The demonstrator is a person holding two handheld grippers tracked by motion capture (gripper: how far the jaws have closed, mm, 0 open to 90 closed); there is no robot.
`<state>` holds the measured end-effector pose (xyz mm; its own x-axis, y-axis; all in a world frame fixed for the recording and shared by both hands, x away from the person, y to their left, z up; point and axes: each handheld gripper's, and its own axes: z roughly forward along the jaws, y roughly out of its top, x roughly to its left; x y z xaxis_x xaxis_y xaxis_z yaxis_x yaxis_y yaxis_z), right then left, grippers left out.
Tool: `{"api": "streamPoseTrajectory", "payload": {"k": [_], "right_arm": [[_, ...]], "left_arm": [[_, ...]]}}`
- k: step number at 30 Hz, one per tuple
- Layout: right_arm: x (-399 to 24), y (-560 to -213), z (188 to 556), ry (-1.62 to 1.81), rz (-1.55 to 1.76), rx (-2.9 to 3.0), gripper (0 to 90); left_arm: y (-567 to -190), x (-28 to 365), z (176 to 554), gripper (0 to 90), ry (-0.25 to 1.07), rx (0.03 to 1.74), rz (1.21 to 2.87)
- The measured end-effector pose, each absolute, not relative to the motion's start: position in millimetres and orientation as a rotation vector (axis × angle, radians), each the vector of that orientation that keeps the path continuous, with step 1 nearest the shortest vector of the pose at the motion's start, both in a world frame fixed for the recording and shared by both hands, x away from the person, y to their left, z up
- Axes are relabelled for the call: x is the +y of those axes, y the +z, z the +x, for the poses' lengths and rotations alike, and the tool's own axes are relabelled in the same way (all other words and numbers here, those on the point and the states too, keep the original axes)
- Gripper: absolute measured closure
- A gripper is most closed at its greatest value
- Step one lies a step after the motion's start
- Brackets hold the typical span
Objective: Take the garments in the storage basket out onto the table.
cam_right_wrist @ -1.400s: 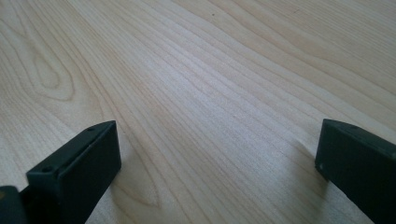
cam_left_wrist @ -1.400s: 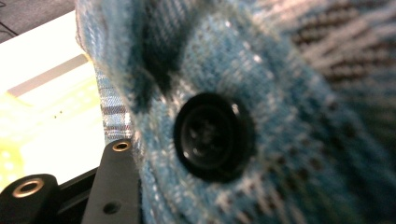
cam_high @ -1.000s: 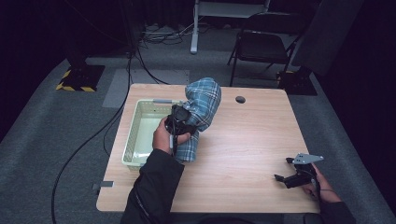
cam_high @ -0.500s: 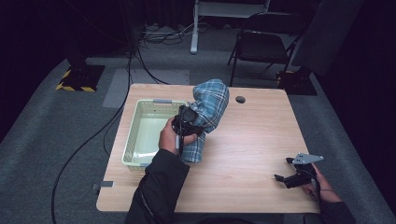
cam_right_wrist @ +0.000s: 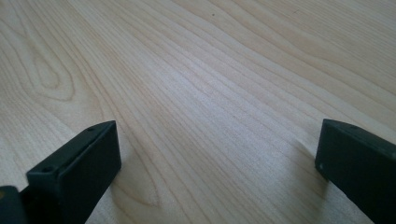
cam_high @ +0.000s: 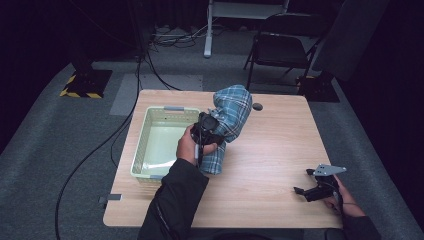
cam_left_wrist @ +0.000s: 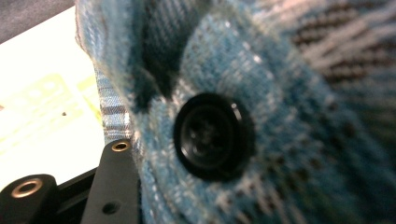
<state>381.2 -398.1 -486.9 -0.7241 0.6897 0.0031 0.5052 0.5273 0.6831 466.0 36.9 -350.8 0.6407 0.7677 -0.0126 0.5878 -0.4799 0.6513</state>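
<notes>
while my left gripper (cam_high: 209,131) stays clamped on the plaid shirt (cam_high: 231,111), it has carried the bundle rightward off the green basket (cam_high: 145,150) onto the table (cam_high: 270,150), so unloading looks underway, my right gripper (cam_high: 314,186) resting wide apart near right.

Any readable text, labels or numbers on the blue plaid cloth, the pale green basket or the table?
None readable.
Blue plaid cloth: no label showing; its black button shows blurred, no lettering legible.
Pale green plastic basket: no marking.
Light wooden table: bare grain.
</notes>
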Motion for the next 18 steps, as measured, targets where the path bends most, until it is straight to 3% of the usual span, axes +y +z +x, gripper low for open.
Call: {"api": "streamPoseTrajectory", "payload": {"k": [18], "right_arm": [[-398,-487,381,0.989,1.002,2.502,0.2]], "left_arm": [[-355,9,466,48.6,0.331,0.993,2.267]]}}
